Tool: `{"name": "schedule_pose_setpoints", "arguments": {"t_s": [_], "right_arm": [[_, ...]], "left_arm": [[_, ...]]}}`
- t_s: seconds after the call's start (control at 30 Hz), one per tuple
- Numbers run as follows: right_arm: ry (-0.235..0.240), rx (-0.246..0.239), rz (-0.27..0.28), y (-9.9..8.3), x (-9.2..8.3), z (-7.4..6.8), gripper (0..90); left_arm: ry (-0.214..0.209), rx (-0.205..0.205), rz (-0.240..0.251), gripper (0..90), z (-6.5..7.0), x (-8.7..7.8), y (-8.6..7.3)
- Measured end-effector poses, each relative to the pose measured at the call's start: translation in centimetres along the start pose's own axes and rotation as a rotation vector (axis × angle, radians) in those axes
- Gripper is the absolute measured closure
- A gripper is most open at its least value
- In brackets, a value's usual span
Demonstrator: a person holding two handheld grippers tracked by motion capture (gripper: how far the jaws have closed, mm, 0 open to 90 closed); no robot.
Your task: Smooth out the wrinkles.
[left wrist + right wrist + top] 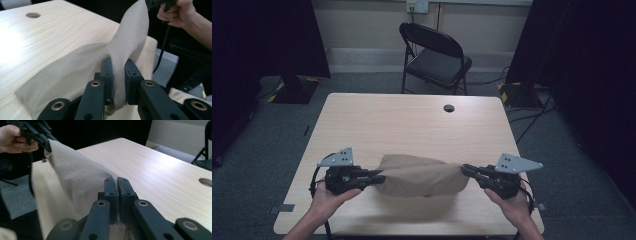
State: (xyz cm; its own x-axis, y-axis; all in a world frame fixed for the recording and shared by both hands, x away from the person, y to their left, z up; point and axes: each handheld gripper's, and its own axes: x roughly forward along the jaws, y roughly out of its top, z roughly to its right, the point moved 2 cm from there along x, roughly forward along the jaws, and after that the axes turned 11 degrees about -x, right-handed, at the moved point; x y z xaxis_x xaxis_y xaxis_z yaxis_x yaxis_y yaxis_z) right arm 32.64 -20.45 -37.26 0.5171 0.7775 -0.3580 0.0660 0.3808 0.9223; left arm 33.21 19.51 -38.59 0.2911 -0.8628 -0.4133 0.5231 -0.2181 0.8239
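You hold the cloth (419,176) stretched between both grippers over the near half of the table (412,120). Your left gripper (379,176) pinches one end; in the left gripper view its jaws clamp a gathered fold (119,75). Your right gripper (466,170) has its jaws pressed together on the other end. The cloth sags between them, its lower edge near the tabletop.
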Motion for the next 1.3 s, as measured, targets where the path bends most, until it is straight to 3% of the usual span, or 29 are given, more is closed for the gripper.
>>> {"name": "schedule_pose_setpoints", "arguments": {"t_s": [0.03, 0.07, 0.17, 0.2, 0.53, 0.7, 0.8, 0.97, 1.13, 1.3], "right_arm": [[0.000, 0.000, 0.000, 0.0, 0.0, 0.0, 86.9], [-0.005, 0.010, -0.022, -0.4, 1.3, 0.9, 86.9], [-0.005, 0.024, -0.041, -0.8, 2.5, 1.9, 86.9], [-0.006, 0.040, -0.057, -1.1, 3.6, 2.7, 86.9], [-0.048, 0.081, -0.120, -2.5, 6.6, 4.8, 86.9], [-0.062, 0.103, -0.152, -3.2, 7.8, 5.6, 86.8], [-0.071, 0.117, -0.192, -3.9, 9.0, 6.3, 86.8], [-0.088, 0.142, -0.217, -4.8, 10.0, 7.0, 86.8], [-0.126, 0.153, -0.254, -5.5, 11.3, 7.8, 86.6], [-0.169, 0.172, -0.273, -6.3, 12.5, 8.4, 86.5]], "left_arm": [[0.010, -0.016, 0.002, 80.1, -0.6, 0.2, 0.0], [0.027, -0.042, 0.009, 80.1, -1.7, 0.6, 0.1], [0.048, -0.051, 0.015, 80.1, -2.6, 0.9, 0.2], [0.084, -0.066, 0.020, 80.2, -3.3, 1.2, 0.2], [0.176, -0.119, 0.017, 80.3, -6.0, 3.0, 0.6], [0.196, -0.144, 0.011, 80.2, -7.1, 3.7, 0.8], [0.228, -0.165, -0.008, 80.2, -8.8, 4.9, 1.0], [0.250, -0.185, -0.013, 80.1, -10.2, 5.9, 1.4], [0.273, -0.222, -0.003, 80.0, -11.9, 7.1, 1.7], [0.291, -0.230, 0.002, 79.9, -12.7, 7.9, 2.0]]}}
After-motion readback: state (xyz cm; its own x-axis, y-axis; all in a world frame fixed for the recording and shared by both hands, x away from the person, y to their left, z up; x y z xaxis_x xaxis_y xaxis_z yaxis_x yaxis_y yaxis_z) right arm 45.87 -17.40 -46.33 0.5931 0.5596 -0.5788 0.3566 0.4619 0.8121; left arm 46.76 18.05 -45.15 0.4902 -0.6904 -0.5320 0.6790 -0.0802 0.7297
